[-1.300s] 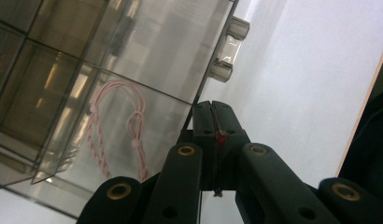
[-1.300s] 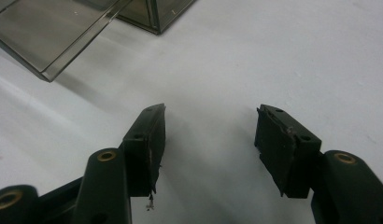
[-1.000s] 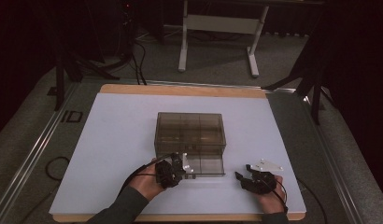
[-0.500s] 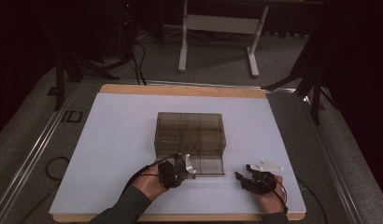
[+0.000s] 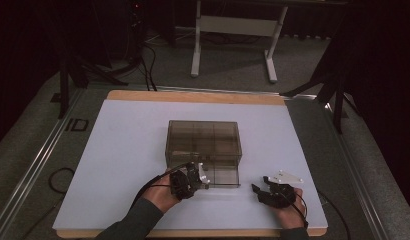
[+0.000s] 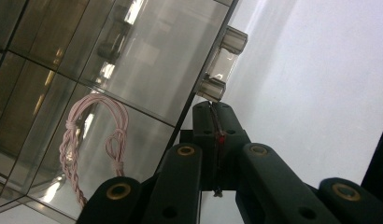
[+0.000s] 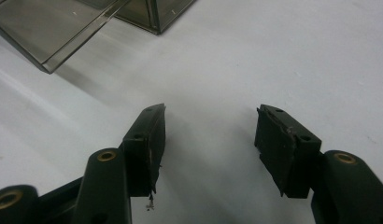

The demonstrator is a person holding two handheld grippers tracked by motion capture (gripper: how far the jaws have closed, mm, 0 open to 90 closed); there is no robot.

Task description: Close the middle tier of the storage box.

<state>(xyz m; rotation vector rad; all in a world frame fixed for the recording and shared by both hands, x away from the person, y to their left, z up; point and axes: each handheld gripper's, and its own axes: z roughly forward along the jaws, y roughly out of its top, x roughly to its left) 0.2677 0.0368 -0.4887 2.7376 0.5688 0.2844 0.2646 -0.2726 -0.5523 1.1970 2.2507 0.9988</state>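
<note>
A smoky see-through box with inner compartments stands mid-table. My left gripper is at its front left corner, jaws shut, pointing at the box. In the left gripper view the shut tips sit right under a clear handle on the box's wall; I cannot tell whether they pinch it. A pink-and-white coiled cord lies inside the box. My right gripper rests on the table at the front right, open, with nothing between its jaws. A tilted clear panel of the box shows beyond it.
The white tabletop has a wooden edge and stretches around the box. Grey floor, cables and a white stand lie beyond the far edge. A person's hands and sleeves come in from the near edge.
</note>
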